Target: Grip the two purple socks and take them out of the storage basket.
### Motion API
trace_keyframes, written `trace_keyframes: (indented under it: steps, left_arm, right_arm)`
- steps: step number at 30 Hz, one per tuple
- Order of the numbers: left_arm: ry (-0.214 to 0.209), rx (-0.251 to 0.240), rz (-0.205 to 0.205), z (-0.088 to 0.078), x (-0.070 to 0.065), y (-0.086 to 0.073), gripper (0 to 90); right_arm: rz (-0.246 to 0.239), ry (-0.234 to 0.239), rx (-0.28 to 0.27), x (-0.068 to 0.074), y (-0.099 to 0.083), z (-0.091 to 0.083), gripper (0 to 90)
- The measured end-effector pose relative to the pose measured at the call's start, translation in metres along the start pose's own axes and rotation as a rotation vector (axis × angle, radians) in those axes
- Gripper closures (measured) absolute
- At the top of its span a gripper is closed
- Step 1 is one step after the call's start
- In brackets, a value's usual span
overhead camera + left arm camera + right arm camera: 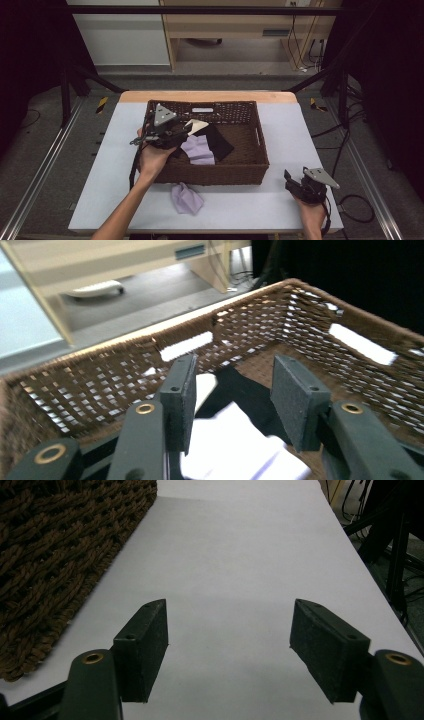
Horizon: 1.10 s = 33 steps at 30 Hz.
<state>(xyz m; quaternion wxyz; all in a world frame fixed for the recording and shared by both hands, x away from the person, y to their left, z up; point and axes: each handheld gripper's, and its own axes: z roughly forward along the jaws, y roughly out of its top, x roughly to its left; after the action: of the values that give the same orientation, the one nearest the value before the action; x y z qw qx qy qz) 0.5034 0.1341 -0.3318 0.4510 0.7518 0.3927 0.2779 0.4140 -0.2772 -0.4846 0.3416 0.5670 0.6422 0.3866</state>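
The left gripper (186, 131) hangs over the left part of the brown wicker basket (250, 167), jaws apart and holding nothing. Below them lie a lilac cloth (199, 149), a black cloth (219, 142) and a cream piece (197, 125). Another lilac cloth (186, 197) sits on the table (240, 205) just in front of the basket. The right gripper (291, 180) rests near the table's right front corner, jaws spread wide, empty.

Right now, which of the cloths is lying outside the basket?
The crumpled lilac cloth on the table, just in front of the basket. The other lilac, black and cream cloths lie inside it.
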Motion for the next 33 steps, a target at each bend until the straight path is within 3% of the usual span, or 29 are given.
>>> trace_keyframes:
  steps: [5,8,13,21,25,33]
  left_arm:
    - [-0.003,0.021,0.013,0.019,-0.004,0.006,52.3]
    - [-0.004,0.025,0.0,0.03,-0.006,0.008,52.2]
    - [-0.002,0.059,0.003,0.049,-0.006,0.004,51.5]
    - [0.016,0.193,0.029,0.078,-0.006,-0.01,50.6]
    - [-0.013,0.262,0.012,0.087,-0.004,-0.017,50.2]
    - [-0.01,0.377,0.081,0.097,-0.013,-0.026,50.0]
  right_arm:
    - [0.0,0.001,0.002,0.0,0.0,0.0,31.7]
    - [-0.002,0.001,-0.005,0.0,0.0,-0.001,31.8]
    - [0.0,0.003,0.001,-0.001,0.0,0.0,31.8]
    - [0.0,0.004,0.001,-0.001,0.0,0.0,32.0]
    - [-0.003,0.004,0.001,-0.001,0.0,0.0,32.2]
    - [-0.004,0.003,0.003,-0.001,0.0,0.0,32.2]
